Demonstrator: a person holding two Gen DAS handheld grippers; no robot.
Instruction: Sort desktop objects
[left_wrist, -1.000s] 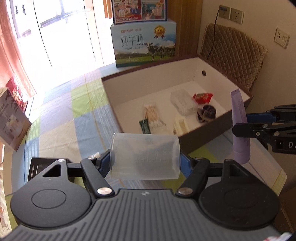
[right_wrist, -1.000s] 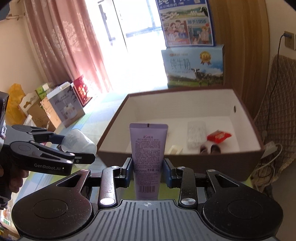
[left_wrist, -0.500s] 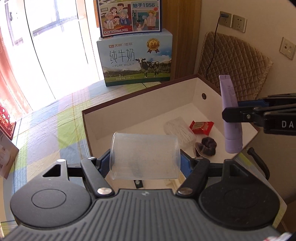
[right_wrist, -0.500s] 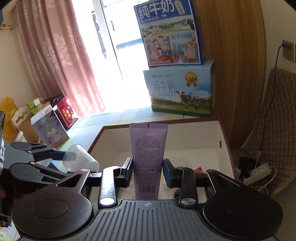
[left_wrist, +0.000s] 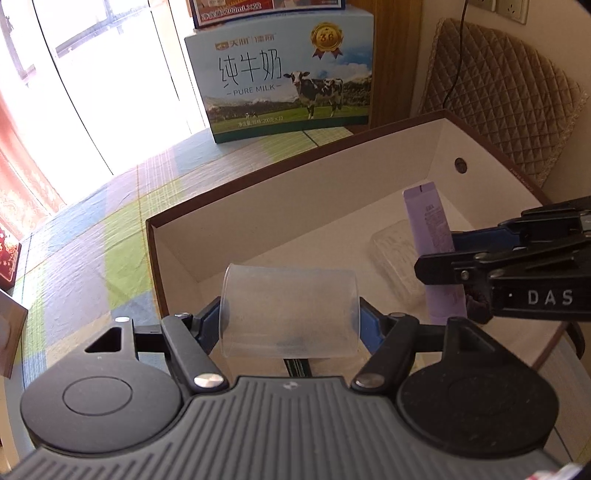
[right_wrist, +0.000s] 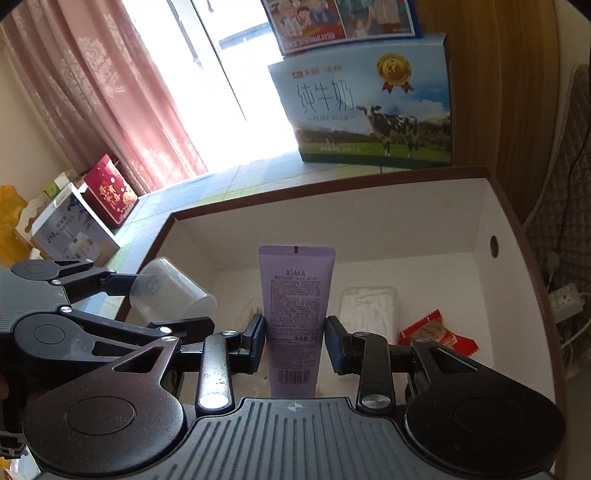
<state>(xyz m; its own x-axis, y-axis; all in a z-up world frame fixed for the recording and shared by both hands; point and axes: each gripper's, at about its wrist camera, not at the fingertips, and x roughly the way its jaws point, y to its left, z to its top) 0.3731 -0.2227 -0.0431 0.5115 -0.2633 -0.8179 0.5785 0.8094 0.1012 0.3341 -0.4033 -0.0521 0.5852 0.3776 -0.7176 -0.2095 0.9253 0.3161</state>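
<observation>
- The fingers (left_wrist: 212, 325) of the left gripper (left_wrist: 290, 321) are closed on a clear plastic cup (left_wrist: 290, 312), which lies on its side between the blue pads, one pad at its base and one at its mouth.
- The fingers (right_wrist: 255, 345) of the right gripper (right_wrist: 295, 345) clamp a lilac ASAKA tube (right_wrist: 295, 317) from both sides; the tube stands upright, crimped end up, printed back facing the camera.
- In the left wrist view the right gripper (left_wrist: 454, 254) and its lilac tube (left_wrist: 434, 240) sit to the right of the cup, close by but not touching it.
- Both held things hang over the open storage box (right_wrist: 480, 206), a brown-rimmed box with white inner walls and a round hole in its right wall; the cup is by the box's left wall, the tube nearer the middle.
- On the box floor lie a clear lidded plastic case (right_wrist: 369, 306) and a red snack packet (right_wrist: 434, 332), apart from each other; a pale item just left of the tube is too hidden to name.
- The box rests on a table (left_wrist: 110, 240) covered with a blue, green and white checked cloth.
- Behind the box stands a "PURE MILK" carton (left_wrist: 284, 81) with a cow printed on it; another printed box sits on top.
- A pink curtain (right_wrist: 99, 92) hangs beside a bright window, gift boxes (right_wrist: 110, 194) stand at the left, and a quilted cushion (left_wrist: 506, 99) leans by the wall at the right.
</observation>
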